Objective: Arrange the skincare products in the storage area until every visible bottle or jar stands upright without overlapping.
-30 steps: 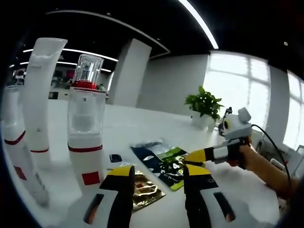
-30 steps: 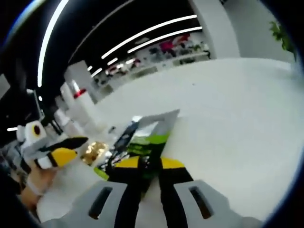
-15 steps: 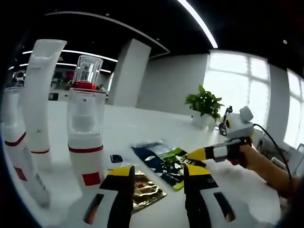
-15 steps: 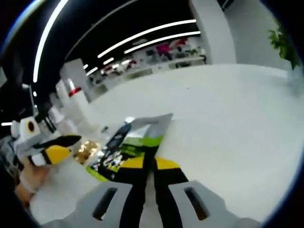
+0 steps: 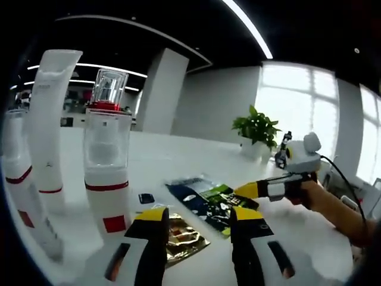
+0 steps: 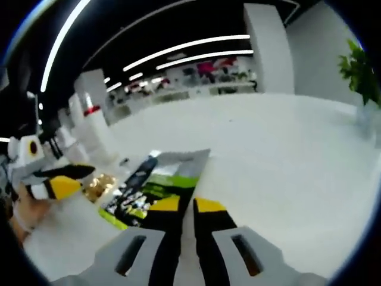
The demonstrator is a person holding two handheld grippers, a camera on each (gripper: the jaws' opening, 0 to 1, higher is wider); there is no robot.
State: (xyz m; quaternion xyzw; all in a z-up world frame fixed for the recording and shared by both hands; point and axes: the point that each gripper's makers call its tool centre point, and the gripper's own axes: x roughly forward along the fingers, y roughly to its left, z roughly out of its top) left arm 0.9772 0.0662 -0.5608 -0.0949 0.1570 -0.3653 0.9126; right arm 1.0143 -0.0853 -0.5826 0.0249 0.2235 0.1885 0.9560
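White table [image 5: 178, 158], sachets [image 5: 208, 201] half-hidden

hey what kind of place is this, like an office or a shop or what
Probably an open-plan office or showroom: a long white table, strip ceiling lights, big windows, a potted plant, and display shelving in the far background.

bottles [image 5: 107, 161] upright left on table [image 5: 178, 158] | sachets [image 5: 205, 202] flat beside | plant [image 5: 257, 128] behind
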